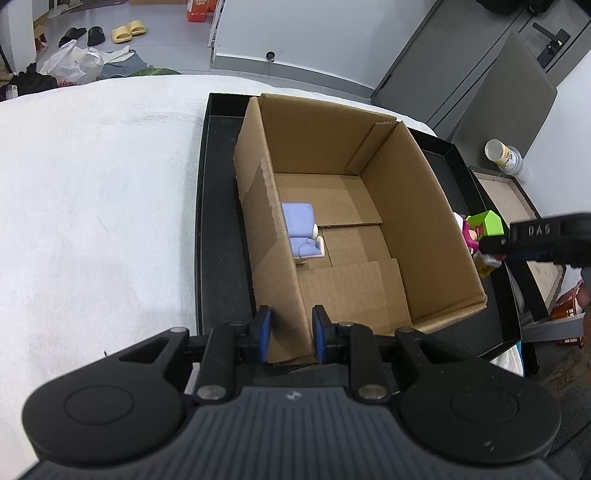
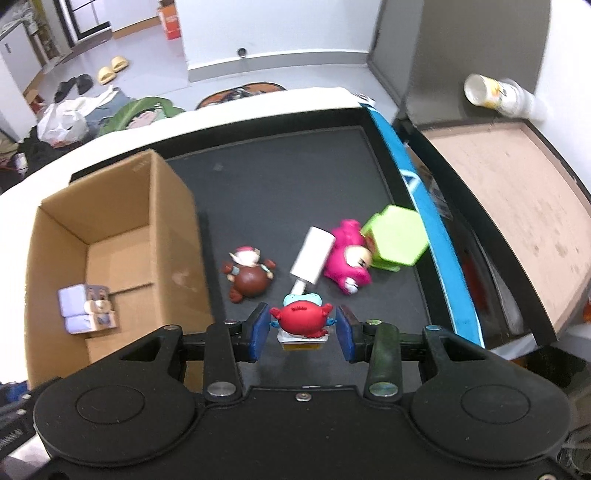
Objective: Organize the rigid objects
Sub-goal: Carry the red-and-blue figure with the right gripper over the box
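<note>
An open cardboard box (image 1: pixel 388 177) (image 2: pixel 159 206) stands in a black tray (image 2: pixel 280 192). A pale blue figure (image 1: pixel 301 232) (image 2: pixel 86 310) lies inside it. My left gripper (image 1: pixel 290 336) straddles the box's near left wall, its pads either side of it, seemingly gripping it. My right gripper (image 2: pixel 301 328) is open around a red crab figure (image 2: pixel 301 317), pads a little apart from it. On the tray lie a brown figure (image 2: pixel 249 275), a white cylinder (image 2: pixel 312 254), a pink figure (image 2: pixel 347 258) and a green hexagonal box (image 2: pixel 395 236).
The tray sits on a white cloth-covered surface (image 1: pixel 92 192). A wooden tray (image 2: pixel 517 221) and a tipped cup (image 2: pixel 495 94) lie to the right. Bags, clothes and slippers (image 1: pixel 125 31) are on the floor beyond.
</note>
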A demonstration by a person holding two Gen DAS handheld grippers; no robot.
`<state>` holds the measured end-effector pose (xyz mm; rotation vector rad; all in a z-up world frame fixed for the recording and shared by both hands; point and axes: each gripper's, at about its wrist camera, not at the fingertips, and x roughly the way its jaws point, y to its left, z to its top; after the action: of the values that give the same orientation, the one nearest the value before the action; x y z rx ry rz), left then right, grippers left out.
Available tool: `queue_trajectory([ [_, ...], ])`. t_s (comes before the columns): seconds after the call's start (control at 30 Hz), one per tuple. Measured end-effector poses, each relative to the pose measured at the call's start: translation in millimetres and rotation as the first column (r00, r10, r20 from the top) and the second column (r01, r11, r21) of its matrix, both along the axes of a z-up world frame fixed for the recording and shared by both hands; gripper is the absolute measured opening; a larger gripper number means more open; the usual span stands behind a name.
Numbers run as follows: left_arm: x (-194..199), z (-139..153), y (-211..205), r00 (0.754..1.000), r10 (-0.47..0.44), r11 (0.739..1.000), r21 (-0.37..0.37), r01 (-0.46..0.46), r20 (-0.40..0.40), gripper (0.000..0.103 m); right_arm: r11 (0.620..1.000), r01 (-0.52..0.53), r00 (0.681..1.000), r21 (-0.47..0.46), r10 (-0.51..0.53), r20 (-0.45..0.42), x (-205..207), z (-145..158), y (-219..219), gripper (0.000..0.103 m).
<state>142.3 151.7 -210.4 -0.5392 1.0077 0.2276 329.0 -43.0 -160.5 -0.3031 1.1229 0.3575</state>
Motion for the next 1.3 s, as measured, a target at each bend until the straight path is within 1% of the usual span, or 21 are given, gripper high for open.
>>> queue_trajectory([
  [0.2, -1, -1, 2, 1.0, 0.006, 1.0, -0.008, -0.006, 0.005, 0.023, 0.999, -0.04, 0.999, -0.002, 0.04, 0.023, 3, 11, 22, 0.038],
  [0.47, -1, -1, 2, 1.0, 0.006, 1.0, -0.013, -0.006, 0.006, 0.023, 0.996, -0.085, 0.993, -0.005, 0.085, 0.082, 7, 35, 49, 0.038],
  [0.67, -1, -1, 2, 1.0, 0.007, 1.0, -0.014, -0.007, 0.007, 0.023, 0.994, -0.108, 0.988, -0.006, 0.108, 0.11, 6, 47, 67, 0.038],
  [1.0, -1, -1, 3, 1.0, 0.008, 1.0, -0.017, -0.008, 0.008, 0.023, 0.987, -0.159, 0.981, 0.025, 0.155, 0.116, -7, 48, 97, 0.038],
  [1.13, -1, -1, 3, 1.0, 0.009, 1.0, -0.017, -0.009, 0.009, 0.023, 0.978, -0.2, 0.975, 0.059, 0.192, 0.115, -15, 46, 108, 0.039],
  [1.3, -1, -1, 3, 1.0, 0.008, 1.0, -0.016, -0.008, 0.008, 0.023, 0.969, -0.234, 0.969, 0.075, 0.226, 0.098, -21, 37, 123, 0.039],
])
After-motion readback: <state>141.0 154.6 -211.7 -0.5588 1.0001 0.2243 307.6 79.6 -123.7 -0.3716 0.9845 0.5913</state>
